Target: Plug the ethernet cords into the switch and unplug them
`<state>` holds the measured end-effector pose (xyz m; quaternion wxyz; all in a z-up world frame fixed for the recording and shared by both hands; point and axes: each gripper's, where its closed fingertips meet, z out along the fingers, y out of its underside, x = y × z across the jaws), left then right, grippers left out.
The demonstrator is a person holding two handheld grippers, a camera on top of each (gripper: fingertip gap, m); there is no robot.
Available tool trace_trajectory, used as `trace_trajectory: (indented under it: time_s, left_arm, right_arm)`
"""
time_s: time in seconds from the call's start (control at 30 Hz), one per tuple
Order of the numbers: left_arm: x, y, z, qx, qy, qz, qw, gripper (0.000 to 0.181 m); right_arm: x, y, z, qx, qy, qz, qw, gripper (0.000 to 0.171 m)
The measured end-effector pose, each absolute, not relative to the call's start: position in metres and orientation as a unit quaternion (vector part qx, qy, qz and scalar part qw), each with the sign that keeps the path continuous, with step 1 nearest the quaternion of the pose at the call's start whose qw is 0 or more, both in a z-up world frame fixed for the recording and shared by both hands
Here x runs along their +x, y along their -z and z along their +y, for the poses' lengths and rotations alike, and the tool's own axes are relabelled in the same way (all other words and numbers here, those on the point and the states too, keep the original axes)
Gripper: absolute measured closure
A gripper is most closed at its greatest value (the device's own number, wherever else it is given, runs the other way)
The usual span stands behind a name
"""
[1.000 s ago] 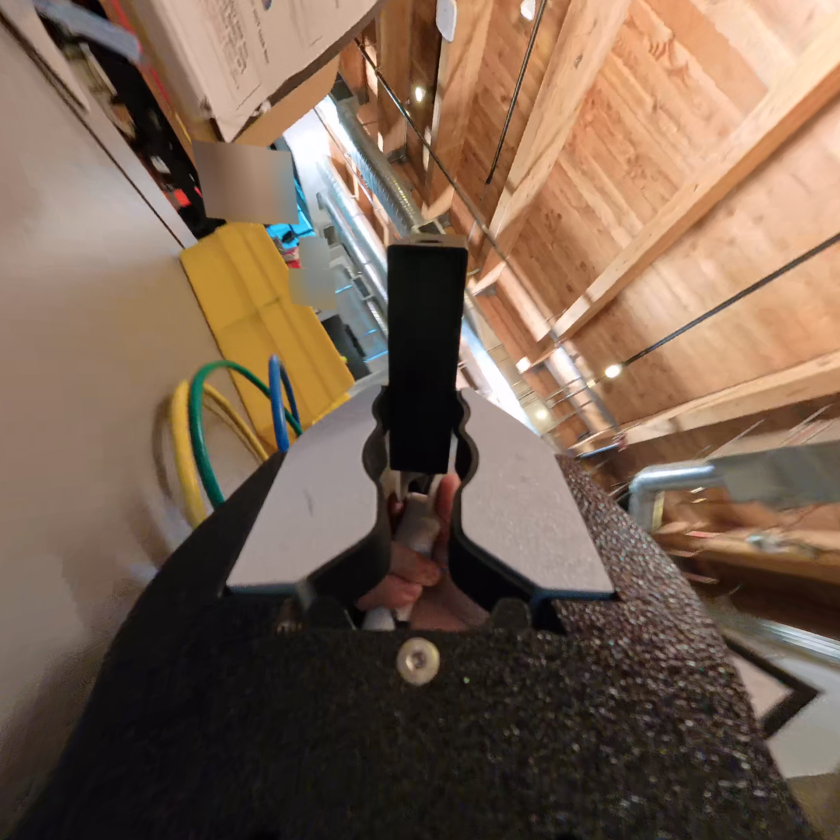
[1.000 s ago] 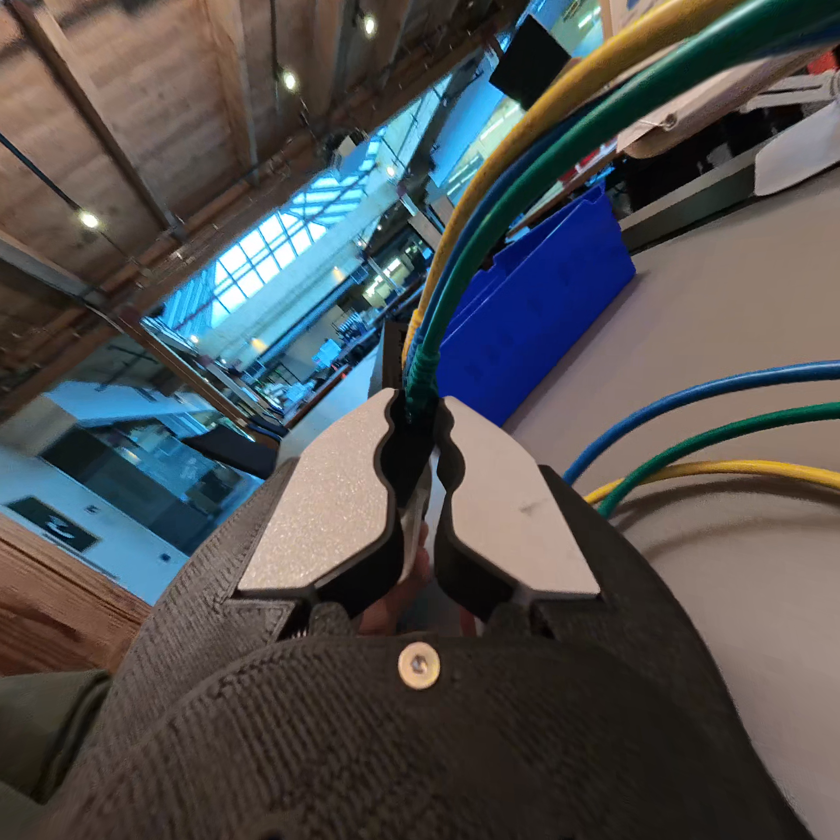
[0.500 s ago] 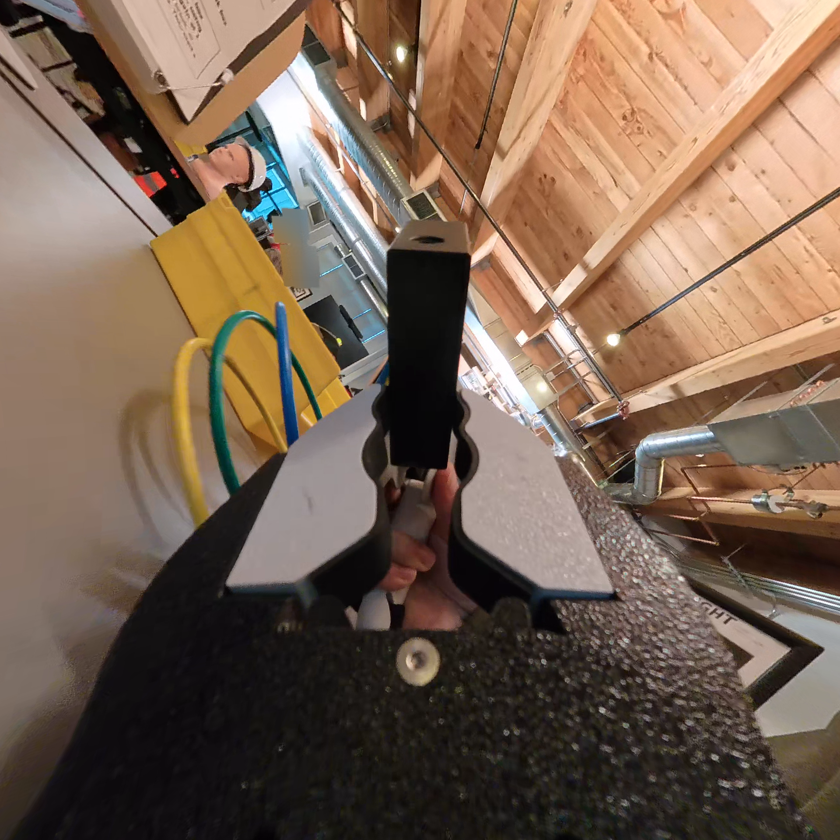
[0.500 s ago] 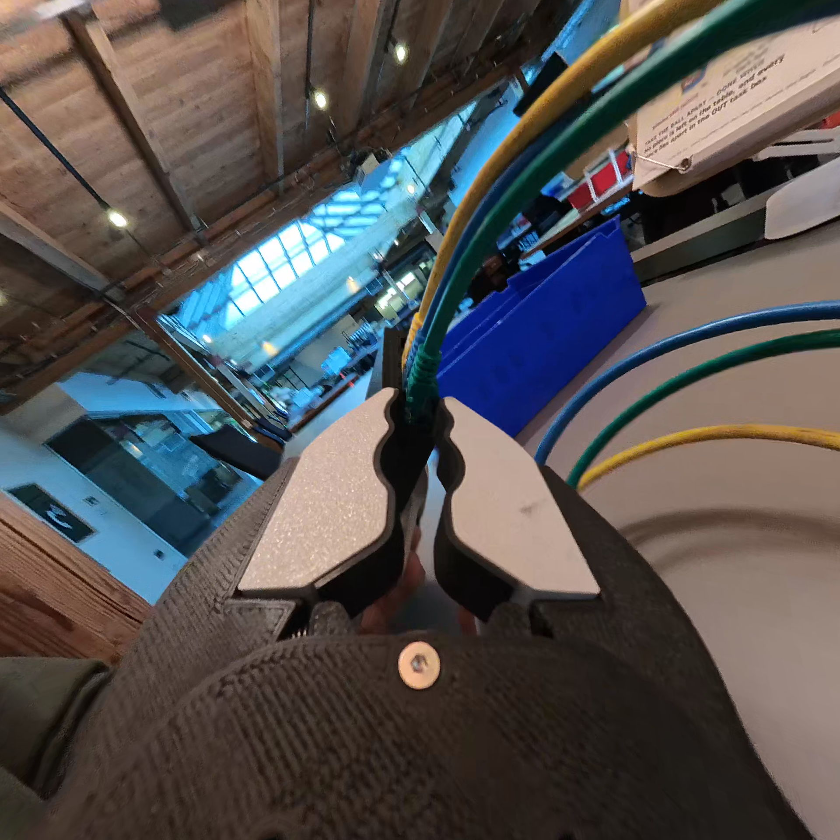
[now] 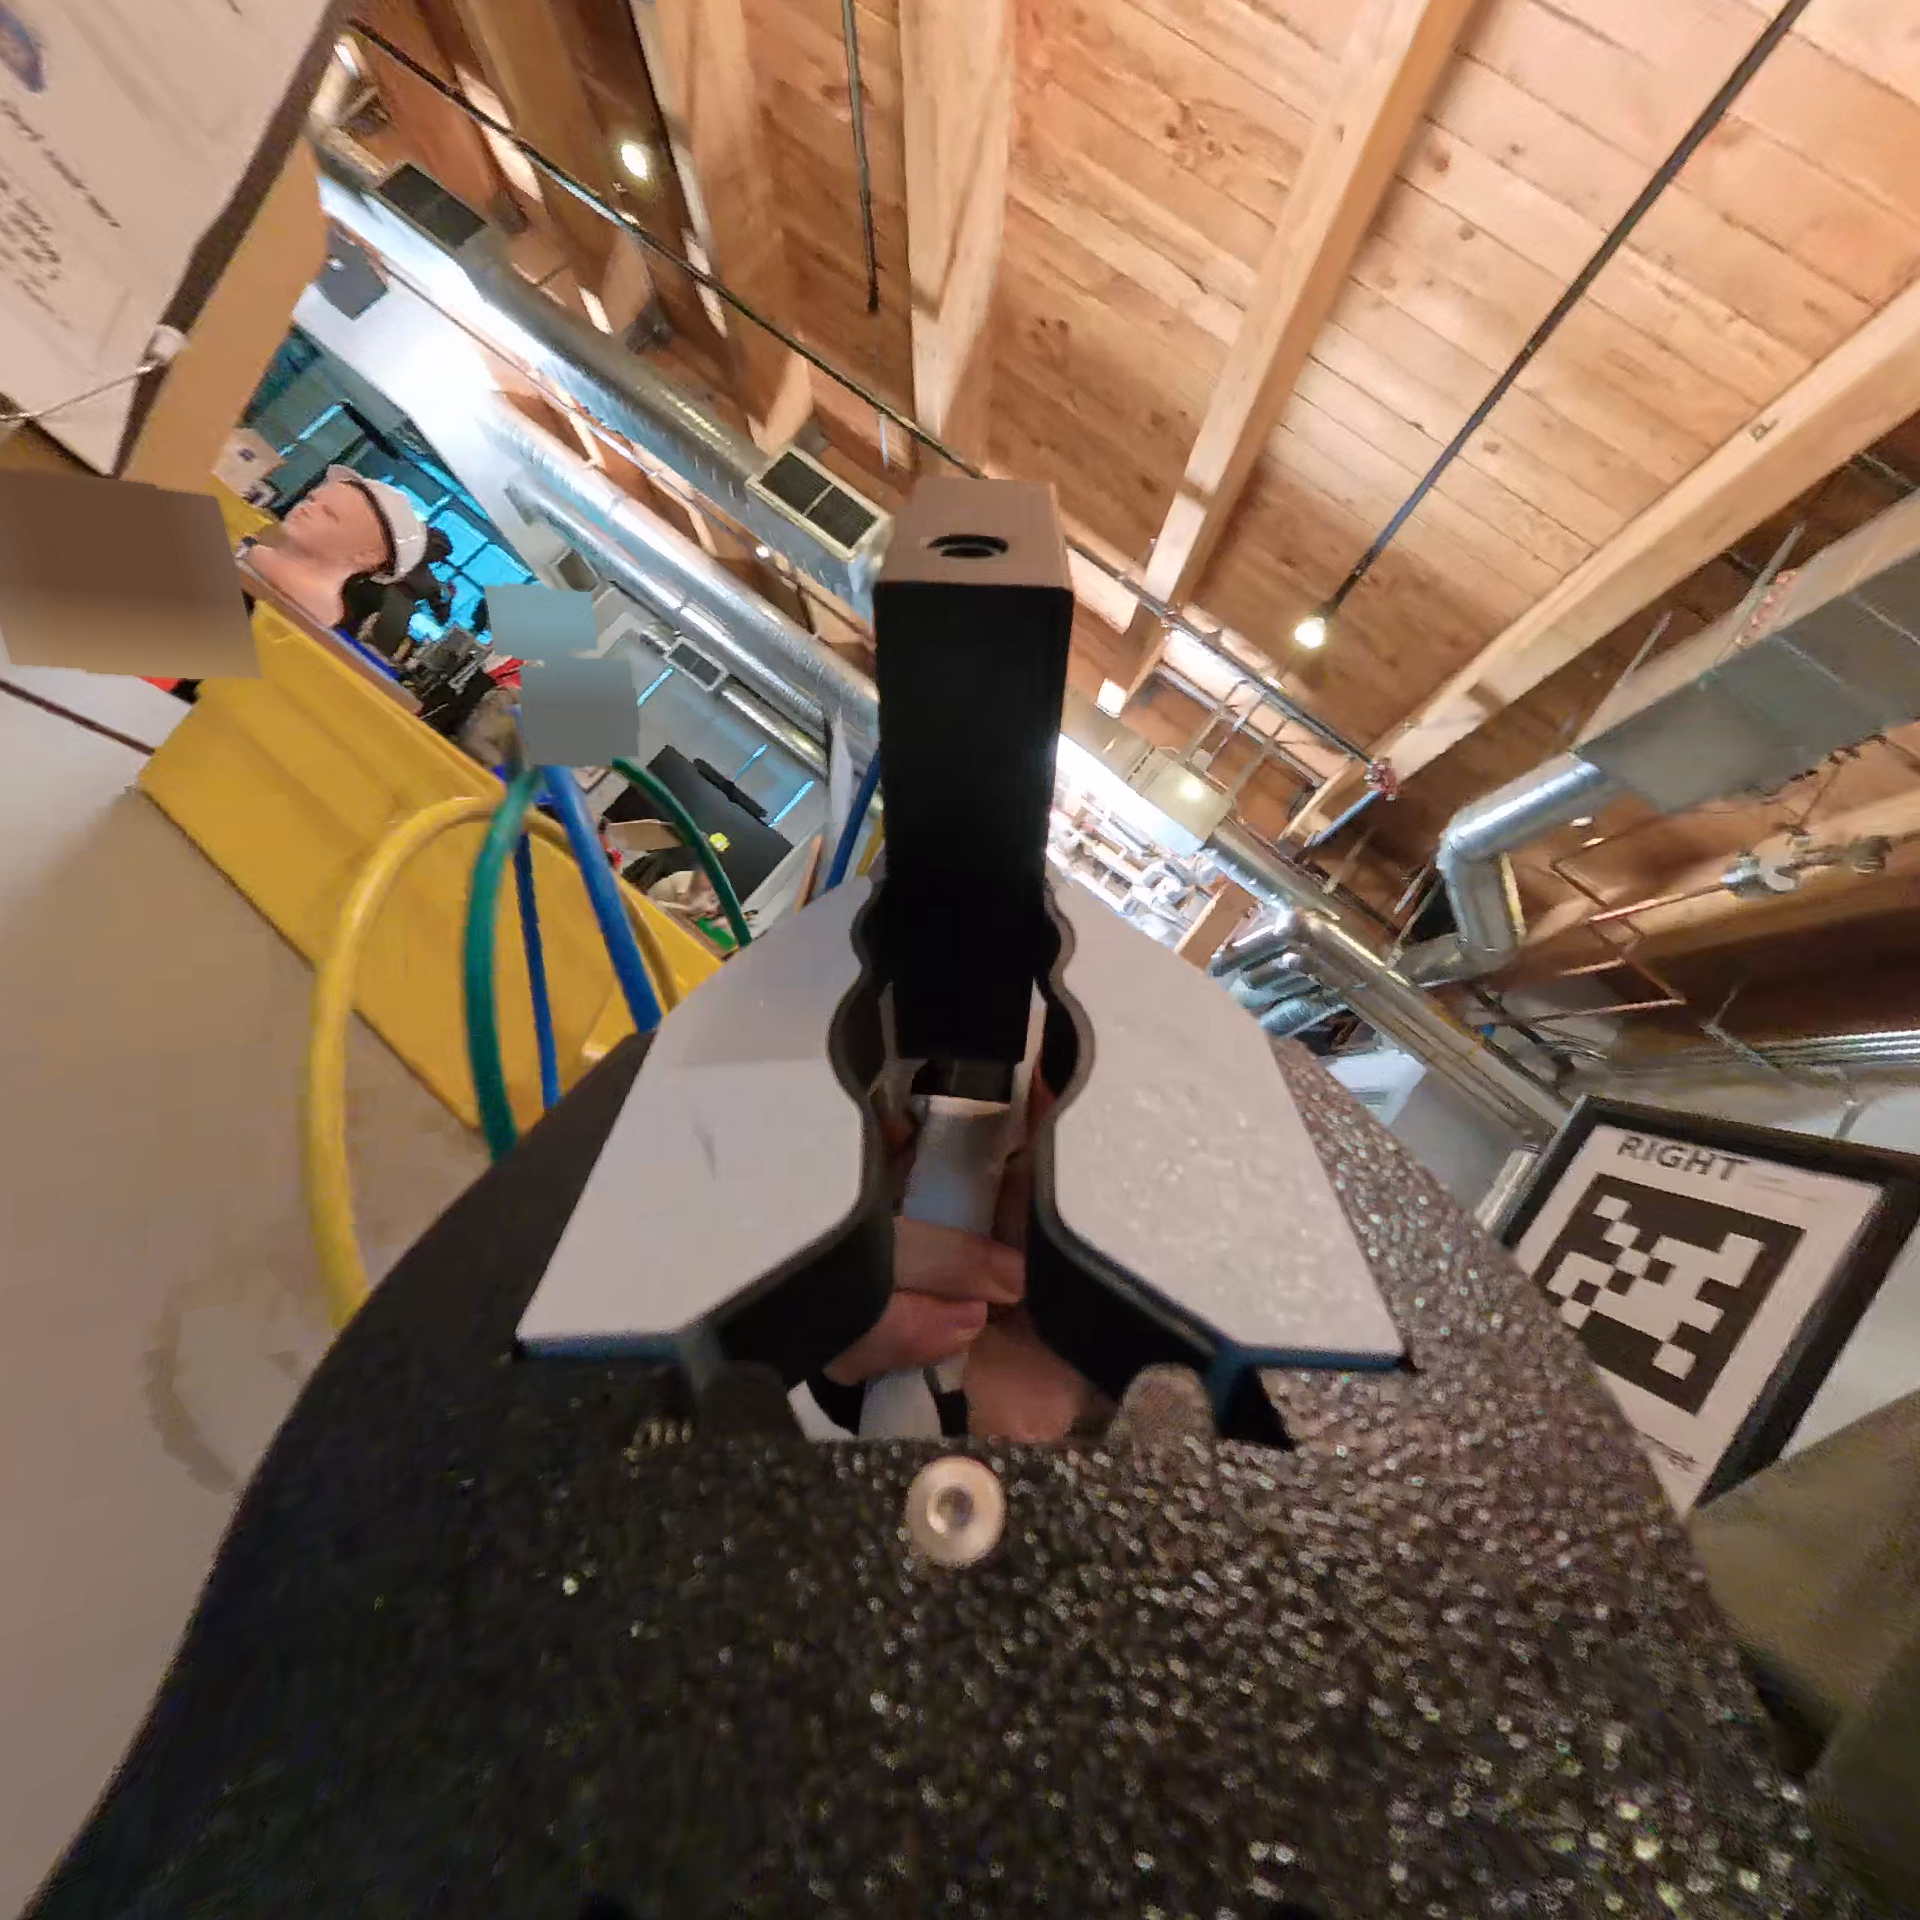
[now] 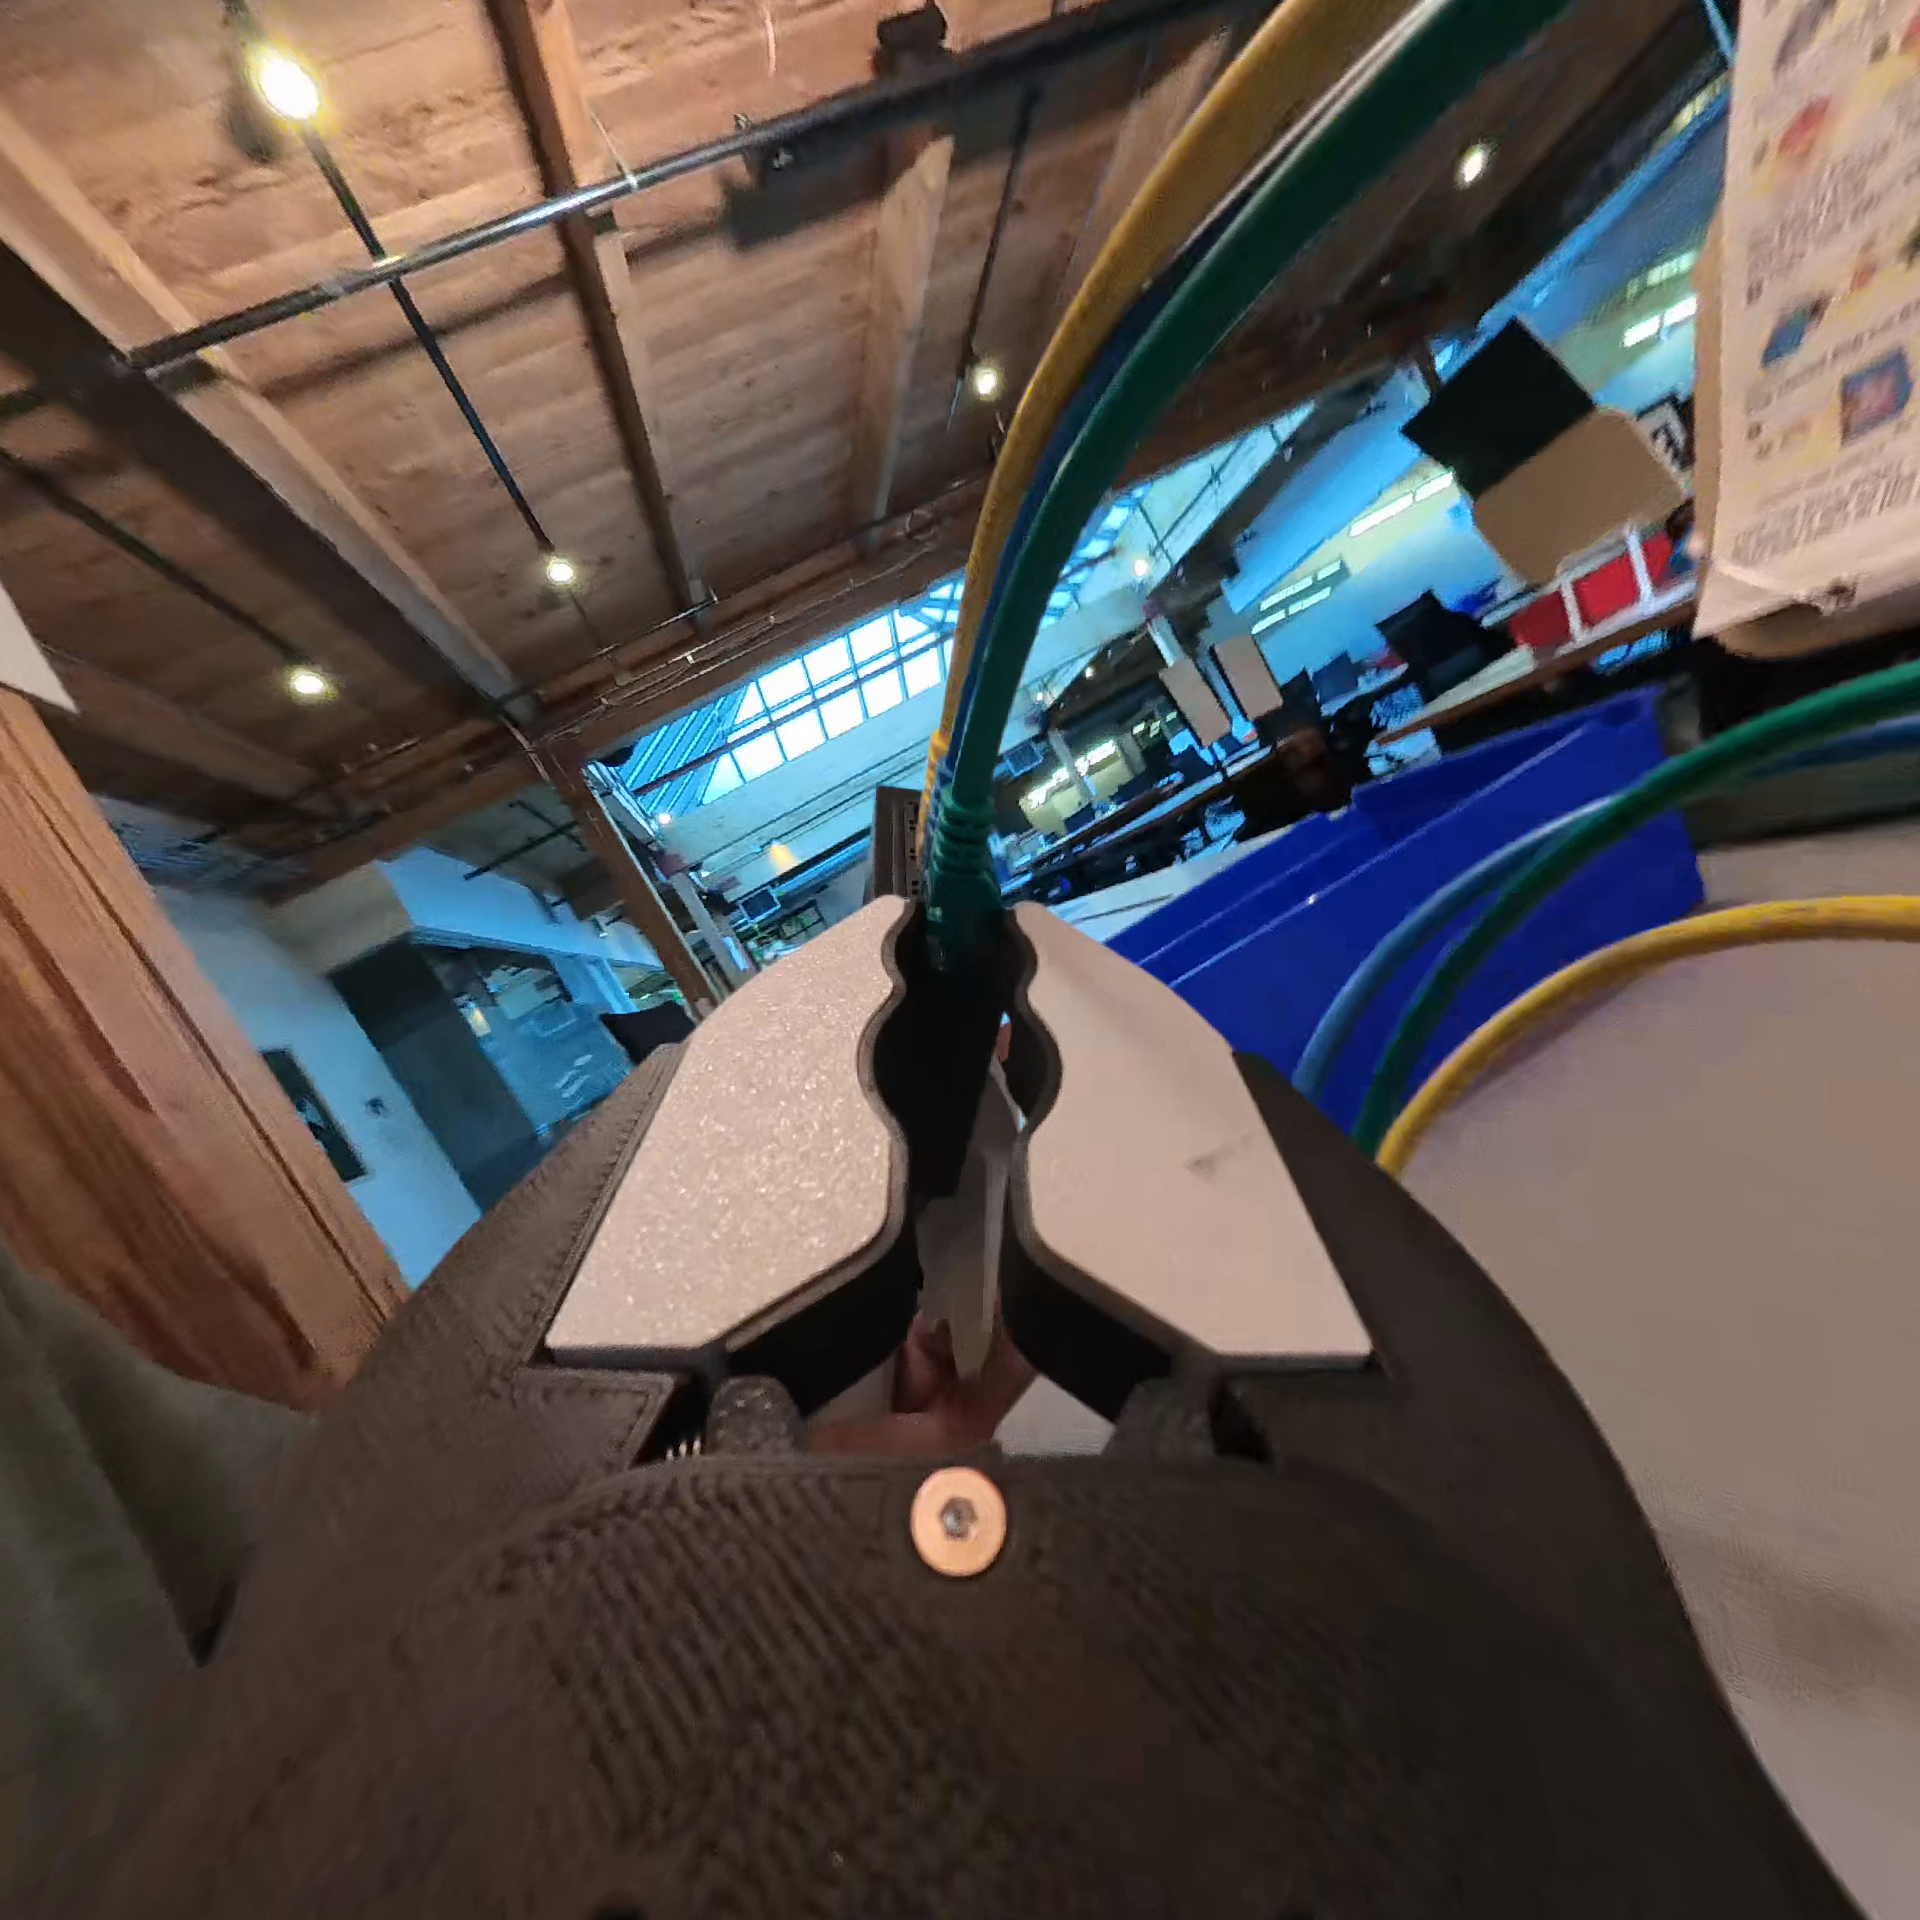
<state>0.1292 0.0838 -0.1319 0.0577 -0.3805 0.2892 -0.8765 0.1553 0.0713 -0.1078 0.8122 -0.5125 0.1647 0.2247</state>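
My left gripper (image 5: 961, 914) is shut on a black box, the switch (image 5: 971, 727), which stands up between its fingers. Yellow (image 5: 332, 1039), green (image 5: 483, 987) and blue (image 5: 582, 883) ethernet cords loop over the table to its left and run behind the switch. My right gripper (image 6: 961, 914) is shut on the green cord's plug (image 6: 956, 842). The green cord (image 6: 1049, 540), a blue one and a yellow one (image 6: 1023, 416) arc up from there. A dark edge of the switch (image 6: 896, 842) shows just behind the plug. Whether the plug sits in a port is hidden.
The beige table (image 5: 125, 1039) is at the left, with a yellow bin (image 5: 312, 790) at its far edge and a cardboard box (image 5: 208, 312) above. The right gripper's black-and-white marker plate (image 5: 1683, 1268) is close on the right. A blue bin (image 6: 1351, 914) stands on the table (image 6: 1662, 1299).
Both grippers kept their hold while both views swung and tilted. The cord loops shifted in both views. The right gripper's marker plate came into the left wrist view.
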Motion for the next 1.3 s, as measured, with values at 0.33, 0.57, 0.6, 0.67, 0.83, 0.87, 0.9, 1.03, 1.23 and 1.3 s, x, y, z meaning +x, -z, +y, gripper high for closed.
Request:
trace_trajectory:
  time_s: [0.33,0.57,0.6,0.67,0.83,0.87,0.9,1.03,1.23,1.3]
  left_arm:
    - [0.126,0.131,0.083,-0.362,0.883,0.293,0.056,0.155]
    - [0.129,0.138,0.087,-0.377,0.876,0.297,0.049,0.155]
    - [0.13,0.139,0.086,-0.378,0.873,0.303,0.051,0.155]
    - [0.132,0.141,0.086,-0.388,0.866,0.311,0.054,0.155]
    - [0.138,0.152,0.089,-0.42,0.856,0.3,0.033,0.155]
    - [0.138,0.153,0.091,-0.424,0.857,0.292,0.032,0.155]
    - [0.139,0.153,0.093,-0.425,0.859,0.283,0.035,0.155]
    - [0.141,0.158,0.101,-0.438,0.868,0.233,-0.001,0.155]
    - [0.14,0.158,0.103,-0.433,0.875,0.215,-0.015,0.155]
    - [0.14,0.156,0.102,-0.427,0.873,0.236,0.019,0.155]
  right_arm:
    - [0.153,0.108,0.072,-0.502,-0.193,0.169,0.826,0.156]
    - [0.155,0.12,0.073,-0.546,-0.206,0.176,0.793,0.156]
    - [0.155,0.121,0.072,-0.545,-0.214,0.178,0.791,0.156]
    - [0.159,0.126,0.072,-0.542,-0.216,0.191,0.789,0.156]
    - [0.163,0.134,0.077,-0.547,-0.198,0.207,0.786,0.157]
    - [0.164,0.134,0.079,-0.547,-0.205,0.21,0.784,0.157]
    - [0.164,0.134,0.081,-0.545,-0.211,0.207,0.785,0.157]
    - [0.166,0.141,0.088,-0.582,-0.179,0.209,0.765,0.156]
    - [0.164,0.14,0.088,-0.608,-0.164,0.191,0.753,0.156]
    - [0.164,0.139,0.086,-0.603,-0.181,0.2,0.751,0.156]
